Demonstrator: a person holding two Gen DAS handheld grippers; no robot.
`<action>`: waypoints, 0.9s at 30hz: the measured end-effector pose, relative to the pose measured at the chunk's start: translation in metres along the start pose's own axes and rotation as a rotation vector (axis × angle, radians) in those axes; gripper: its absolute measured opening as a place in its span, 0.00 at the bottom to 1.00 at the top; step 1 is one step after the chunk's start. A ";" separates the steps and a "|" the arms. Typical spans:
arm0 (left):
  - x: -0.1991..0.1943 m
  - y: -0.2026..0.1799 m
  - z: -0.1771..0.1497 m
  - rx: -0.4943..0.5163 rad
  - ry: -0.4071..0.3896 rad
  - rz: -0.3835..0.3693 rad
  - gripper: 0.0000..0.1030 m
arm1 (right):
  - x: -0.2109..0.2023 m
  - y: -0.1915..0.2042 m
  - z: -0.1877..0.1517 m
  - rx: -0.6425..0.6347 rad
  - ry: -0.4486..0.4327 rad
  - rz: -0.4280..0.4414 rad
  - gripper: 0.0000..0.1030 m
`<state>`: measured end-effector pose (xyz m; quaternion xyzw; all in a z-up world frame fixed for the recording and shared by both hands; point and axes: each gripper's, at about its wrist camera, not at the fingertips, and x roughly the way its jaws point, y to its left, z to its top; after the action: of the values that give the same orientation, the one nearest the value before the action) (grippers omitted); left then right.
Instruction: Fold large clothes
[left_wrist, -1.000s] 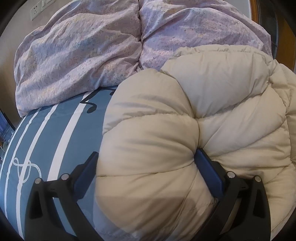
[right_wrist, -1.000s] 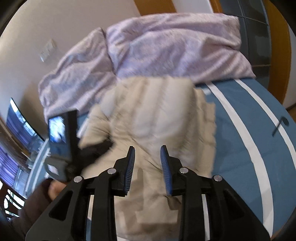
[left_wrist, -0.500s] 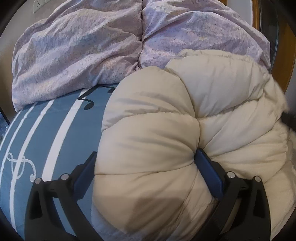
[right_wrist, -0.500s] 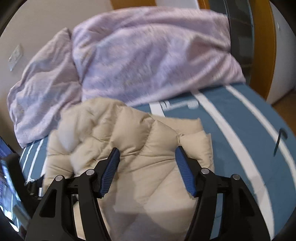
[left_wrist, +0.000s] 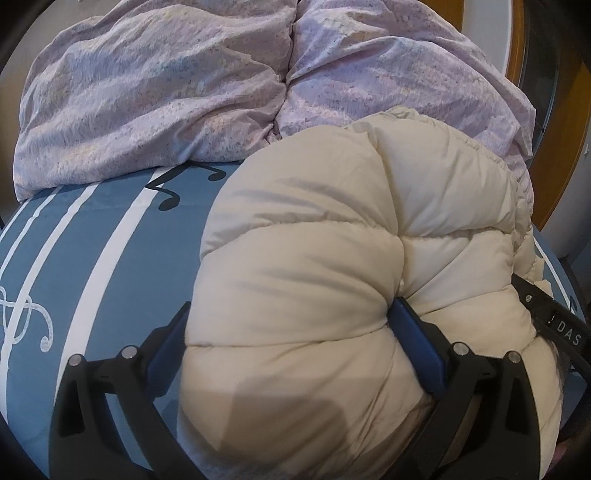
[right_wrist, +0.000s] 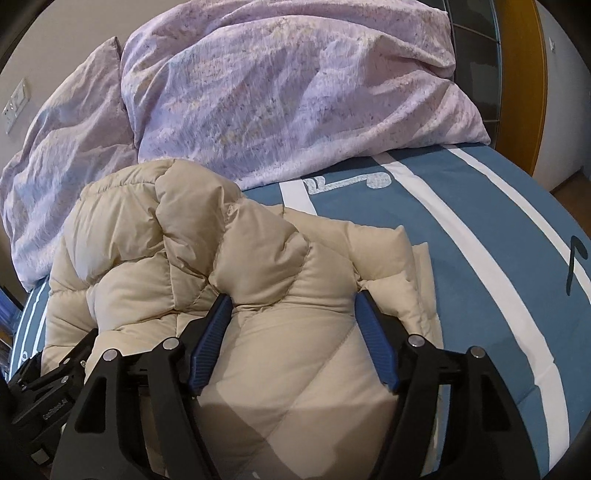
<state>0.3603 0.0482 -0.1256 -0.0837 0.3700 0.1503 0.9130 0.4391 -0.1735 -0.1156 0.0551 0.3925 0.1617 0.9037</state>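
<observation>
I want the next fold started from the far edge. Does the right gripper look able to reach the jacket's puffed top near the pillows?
Probably yes. The right gripper is open over the beige puffer jacket, and nothing lies between it and the raised top below the lilac pillows; only jacket padding lies along the way.

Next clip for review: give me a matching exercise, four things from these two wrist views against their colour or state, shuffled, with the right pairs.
Things:
1. puffer jacket
2. duvet
3. bed sheet
4. left claw

Descriptions:
A. blue with white stripes and music notes
B. pale purple, crumpled at the far end of the bed
C. beige, quilted, bunched up on the bed
D. fingers spread wide around a puffy fold

Pairs: 1-C, 2-B, 3-A, 4-D
</observation>
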 end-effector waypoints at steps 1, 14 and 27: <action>0.000 0.000 0.000 -0.002 0.000 -0.002 0.98 | 0.000 0.000 0.000 0.000 0.002 -0.001 0.68; 0.000 0.004 -0.001 -0.025 -0.002 -0.032 0.98 | 0.002 0.001 0.001 0.002 0.010 0.003 0.70; 0.001 0.004 -0.002 -0.027 -0.005 -0.033 0.98 | 0.001 0.000 0.001 0.002 0.012 0.004 0.70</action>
<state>0.3579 0.0518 -0.1276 -0.1018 0.3640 0.1407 0.9151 0.4408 -0.1726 -0.1156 0.0558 0.3981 0.1635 0.9009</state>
